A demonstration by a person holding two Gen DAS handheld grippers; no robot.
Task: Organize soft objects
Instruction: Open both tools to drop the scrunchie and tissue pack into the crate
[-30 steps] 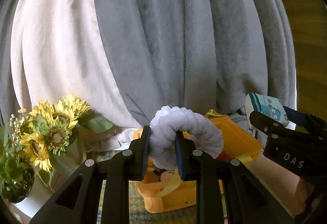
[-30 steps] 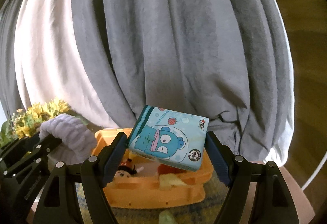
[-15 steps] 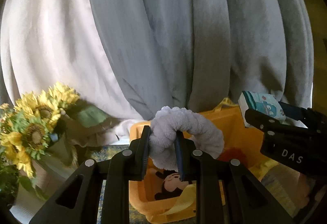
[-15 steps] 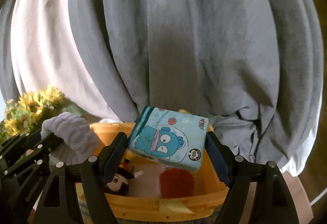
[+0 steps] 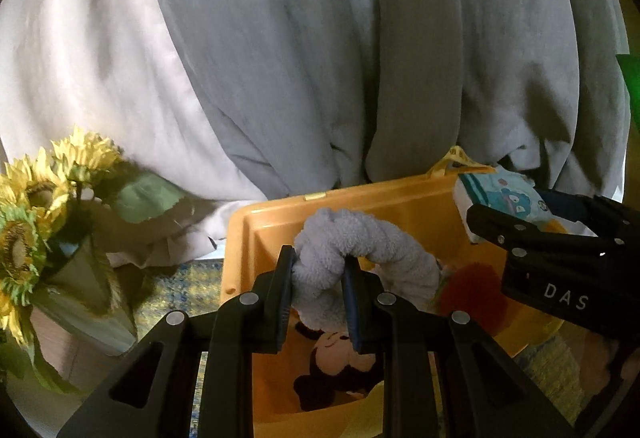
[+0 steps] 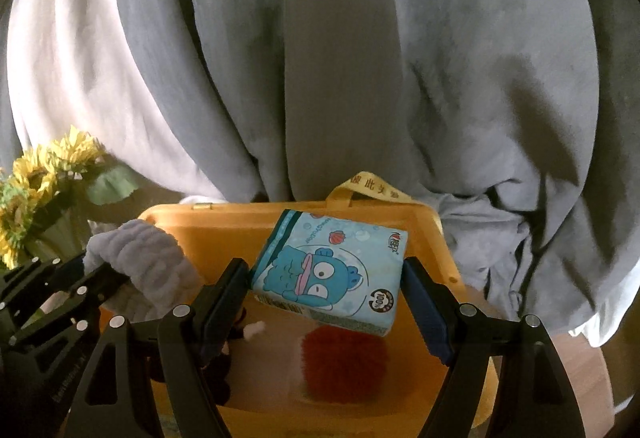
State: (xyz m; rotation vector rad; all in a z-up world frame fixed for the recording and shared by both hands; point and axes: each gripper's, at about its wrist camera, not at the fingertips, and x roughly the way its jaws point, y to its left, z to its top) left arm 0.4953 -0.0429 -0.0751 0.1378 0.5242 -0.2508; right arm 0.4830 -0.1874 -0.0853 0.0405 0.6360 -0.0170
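Left gripper (image 5: 318, 292): pinches grey terry headband (image 5: 360, 238). Right gripper (image 6: 326, 302): clamps blue tissue pack (image 6: 332, 274), long axis across jaws. Both items held above open orange bin (image 6: 224, 226), directly below; release likely next.

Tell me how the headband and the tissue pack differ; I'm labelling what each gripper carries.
The headband is plain grey, fluffy and curved in an arch; the tissue pack is a flat-sided block printed with a blue cartoon. The left gripper pinches the headband at one end, so the rest droops; the right gripper clamps the tissue pack across its width, tilted. Both are held above the yellow bin.
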